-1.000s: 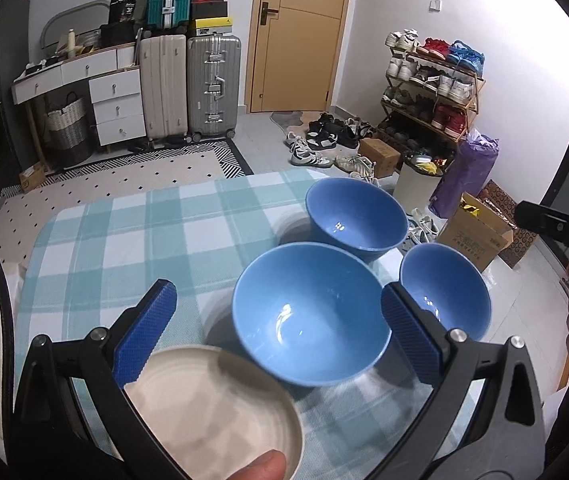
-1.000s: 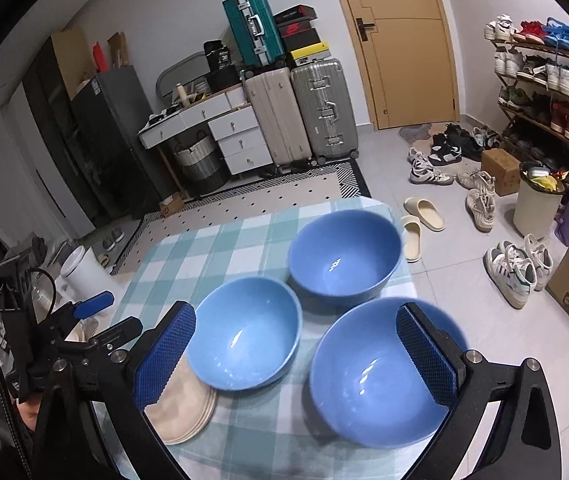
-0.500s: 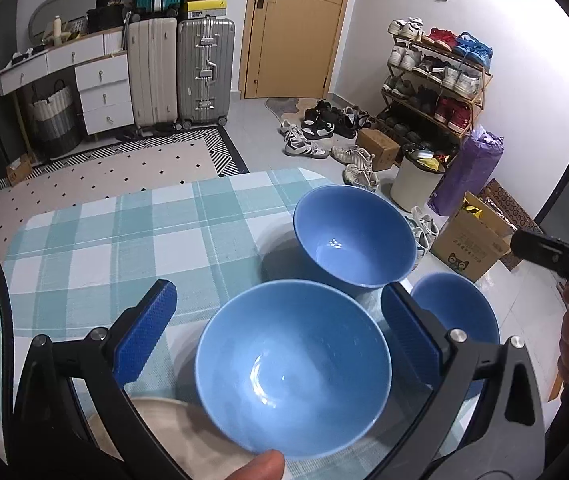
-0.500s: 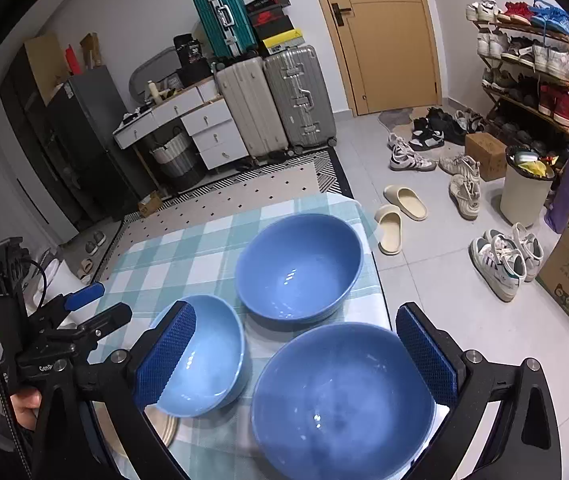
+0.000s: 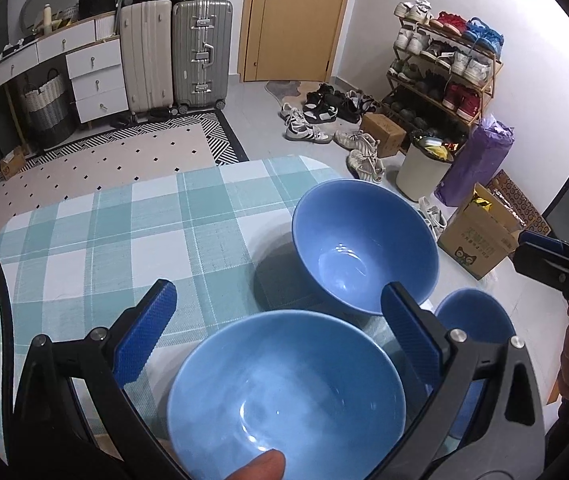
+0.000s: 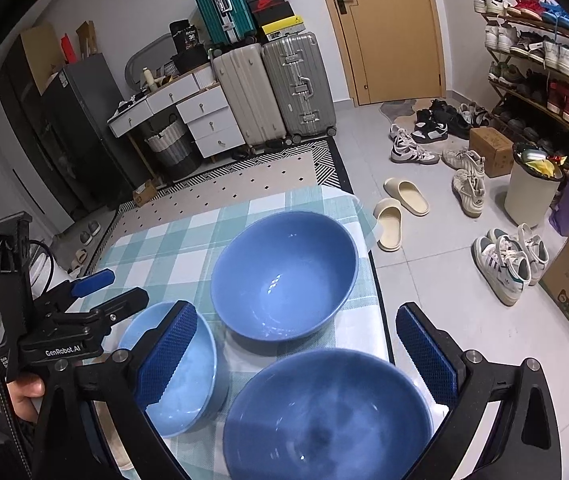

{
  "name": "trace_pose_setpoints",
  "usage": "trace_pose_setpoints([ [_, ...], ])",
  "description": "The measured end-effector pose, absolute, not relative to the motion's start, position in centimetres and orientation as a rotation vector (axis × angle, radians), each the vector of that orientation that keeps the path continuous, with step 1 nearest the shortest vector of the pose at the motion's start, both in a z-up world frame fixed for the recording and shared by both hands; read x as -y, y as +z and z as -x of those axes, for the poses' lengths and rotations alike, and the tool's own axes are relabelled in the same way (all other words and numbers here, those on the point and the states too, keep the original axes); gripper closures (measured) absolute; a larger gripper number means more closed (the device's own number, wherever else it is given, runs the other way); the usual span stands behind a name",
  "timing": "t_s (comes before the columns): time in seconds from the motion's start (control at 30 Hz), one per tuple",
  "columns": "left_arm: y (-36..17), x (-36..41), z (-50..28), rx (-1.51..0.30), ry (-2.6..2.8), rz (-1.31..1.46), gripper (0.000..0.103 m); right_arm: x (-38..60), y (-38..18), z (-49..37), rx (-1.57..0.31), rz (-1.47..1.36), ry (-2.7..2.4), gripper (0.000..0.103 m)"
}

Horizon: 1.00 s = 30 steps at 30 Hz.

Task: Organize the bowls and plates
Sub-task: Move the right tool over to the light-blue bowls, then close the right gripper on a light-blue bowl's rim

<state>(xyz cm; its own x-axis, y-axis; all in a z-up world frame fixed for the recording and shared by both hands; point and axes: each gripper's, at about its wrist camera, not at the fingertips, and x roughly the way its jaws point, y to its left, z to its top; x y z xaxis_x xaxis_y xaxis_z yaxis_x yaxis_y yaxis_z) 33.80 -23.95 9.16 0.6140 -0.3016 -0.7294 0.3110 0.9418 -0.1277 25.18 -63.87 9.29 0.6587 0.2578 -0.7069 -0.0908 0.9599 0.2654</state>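
Three blue bowls stand on the checked tablecloth [image 5: 132, 236]. In the left wrist view my left gripper [image 5: 278, 334] is open, its fingers either side of the near bowl [image 5: 284, 392]. The far bowl [image 5: 364, 244] stands behind it and a third bowl [image 5: 480, 320] is at the right. In the right wrist view my right gripper [image 6: 296, 354] is open over the near-right bowl [image 6: 324, 416]; the far bowl [image 6: 284, 272] and the left bowl [image 6: 188, 376] lie beyond. A cream plate [image 6: 114, 444] peeks out under the left bowl. The left gripper [image 6: 104, 288] shows at the left.
The table's right edge [image 6: 376, 280] drops to a tiled floor with slippers [image 6: 398, 208] and shoes. A bin [image 5: 424, 168], a cardboard box [image 5: 480, 240] and a shoe rack [image 5: 444, 68] stand to the right. Suitcases [image 5: 176, 52] and drawers line the far wall.
Both grippers have moved forward and down toward the bowls, which now look larger and nearer. The cream plate has slipped out of the left wrist view. Both grippers stay open.
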Motion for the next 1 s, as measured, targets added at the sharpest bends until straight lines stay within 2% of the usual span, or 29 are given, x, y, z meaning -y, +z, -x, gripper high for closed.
trace_pose_setpoints([
  [0.5,6.0,26.5,-37.2,-0.894,-0.351,-0.063,0.001,64.7,5.2,-29.1,-0.912,-0.239,0.17,0.002],
  [0.87,3.9,27.6,-39.7,-0.952,-0.355,-0.048,0.001,65.5,2.4,-31.3,-0.977,-0.255,0.163,0.013],
  [1.0,3.2,28.2,-40.4,-0.976,-0.356,-0.043,0.001,65.7,1.7,-31.9,-0.993,-0.26,0.165,0.015],
])
